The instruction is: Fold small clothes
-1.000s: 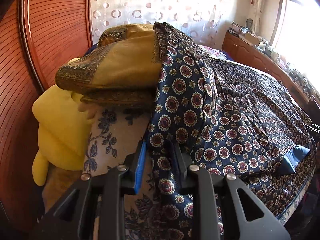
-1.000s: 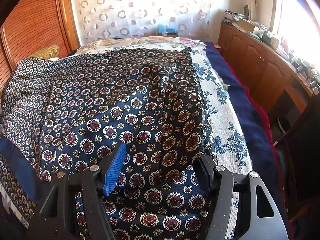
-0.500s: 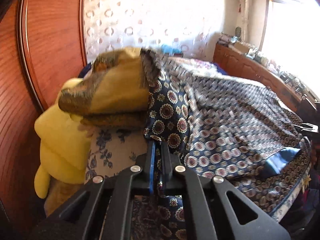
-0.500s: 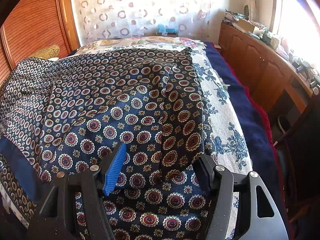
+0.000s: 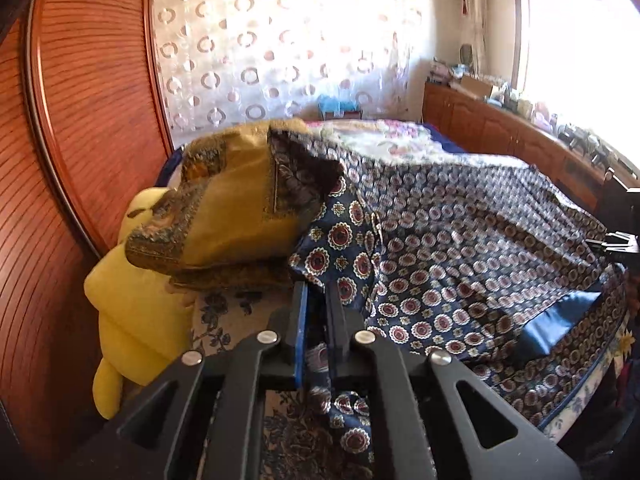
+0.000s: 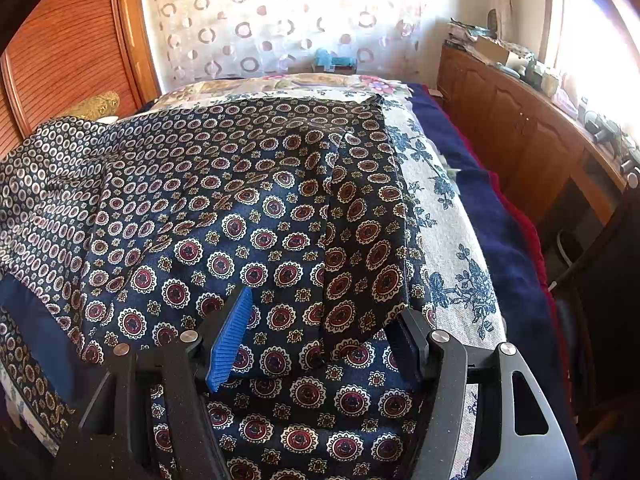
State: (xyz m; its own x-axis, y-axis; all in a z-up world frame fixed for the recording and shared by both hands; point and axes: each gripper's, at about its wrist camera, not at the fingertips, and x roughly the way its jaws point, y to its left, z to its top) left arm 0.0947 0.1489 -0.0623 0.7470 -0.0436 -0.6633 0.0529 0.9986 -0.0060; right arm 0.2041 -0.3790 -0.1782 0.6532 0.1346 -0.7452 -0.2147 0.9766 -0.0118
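my left gripper just clamped shut on the near-left edge of the patterned cloth and lifted it off the bed. right gripper unchanged, jaws wide over the cloth's right part. fold can start.

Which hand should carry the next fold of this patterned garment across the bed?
Left. The left gripper is already shut on the garment at its edge beside the yellow cushion, so it can probably draw that side over. The right gripper hangs open above the cloth, gripping nothing.
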